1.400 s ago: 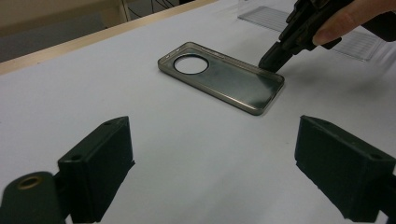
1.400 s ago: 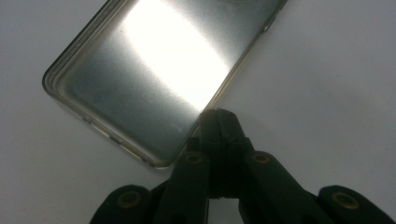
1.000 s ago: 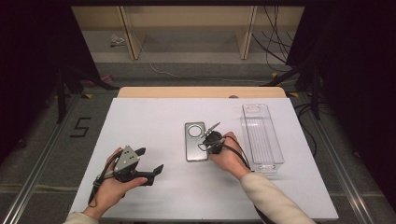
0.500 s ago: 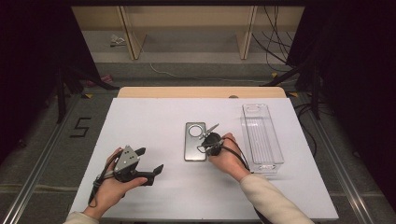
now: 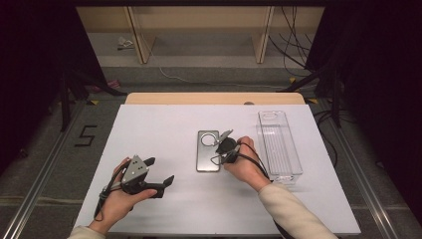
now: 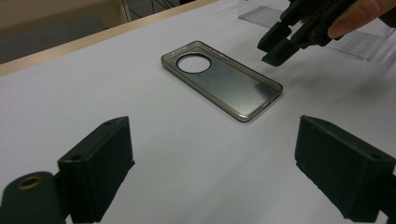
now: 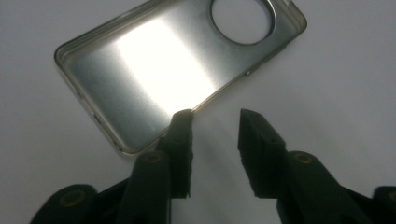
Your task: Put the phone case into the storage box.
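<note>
The phone case (image 5: 207,150) lay flat on the white tabletop (image 5: 164,124) near the middle of the high view, hollow side up, its round camera hole toward the far end, with the clear plastic bin (image 5: 278,144) well apart to its right. It looked like a thin, light shell, probably soft and flexible, with a glossy inside that threw back a bright glare, so it would likely bend and slip if pinched across its broad face; the raised side wall along a long edge seemed the better place to take hold, one jaw inside the rim and one outside. The right tool (image 7: 215,123) sat at that very edge in the right gripper view: its jaws had just been opening and stood partly apart, the left-hand jaw tip overlapping or touching the rim, the other over bare tabletop, with nothing pressed between them. The left tool (image 6: 212,163) rested lower left in the high view, well apart from the case, its jaws spread wide and holding nothing.
</note>
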`<action>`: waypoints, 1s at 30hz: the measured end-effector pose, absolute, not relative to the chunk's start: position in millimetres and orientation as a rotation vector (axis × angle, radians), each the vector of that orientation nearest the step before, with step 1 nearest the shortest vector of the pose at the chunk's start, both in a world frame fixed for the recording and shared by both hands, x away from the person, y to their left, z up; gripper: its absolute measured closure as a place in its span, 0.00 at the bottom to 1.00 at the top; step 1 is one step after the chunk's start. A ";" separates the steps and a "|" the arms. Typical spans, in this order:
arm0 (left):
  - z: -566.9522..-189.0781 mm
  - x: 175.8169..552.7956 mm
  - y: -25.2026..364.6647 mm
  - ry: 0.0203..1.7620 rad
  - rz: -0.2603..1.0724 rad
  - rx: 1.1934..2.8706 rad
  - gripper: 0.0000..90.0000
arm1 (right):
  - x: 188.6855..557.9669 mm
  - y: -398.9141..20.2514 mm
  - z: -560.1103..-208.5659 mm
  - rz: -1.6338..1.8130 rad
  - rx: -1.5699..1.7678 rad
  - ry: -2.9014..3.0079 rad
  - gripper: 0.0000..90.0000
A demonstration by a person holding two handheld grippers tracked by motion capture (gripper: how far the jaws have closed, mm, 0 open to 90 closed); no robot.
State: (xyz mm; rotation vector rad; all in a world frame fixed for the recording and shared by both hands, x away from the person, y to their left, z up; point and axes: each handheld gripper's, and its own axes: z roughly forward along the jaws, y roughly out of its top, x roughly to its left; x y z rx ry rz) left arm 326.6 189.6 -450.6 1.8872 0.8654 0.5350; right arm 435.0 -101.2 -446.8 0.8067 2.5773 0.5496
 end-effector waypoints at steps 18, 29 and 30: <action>-450.5 326.8 189.8 0.862 0.538 1.889 0.12 | 422.5 -74.6 -443.9 0.492 0.259 2.768 0.32; -450.5 326.8 189.8 0.863 0.538 1.888 0.12 | 424.1 -57.3 -454.2 0.369 0.160 2.800 0.40; -450.5 326.8 189.7 0.863 0.538 1.889 0.12 | 424.8 -56.5 -454.8 0.369 0.153 2.793 0.41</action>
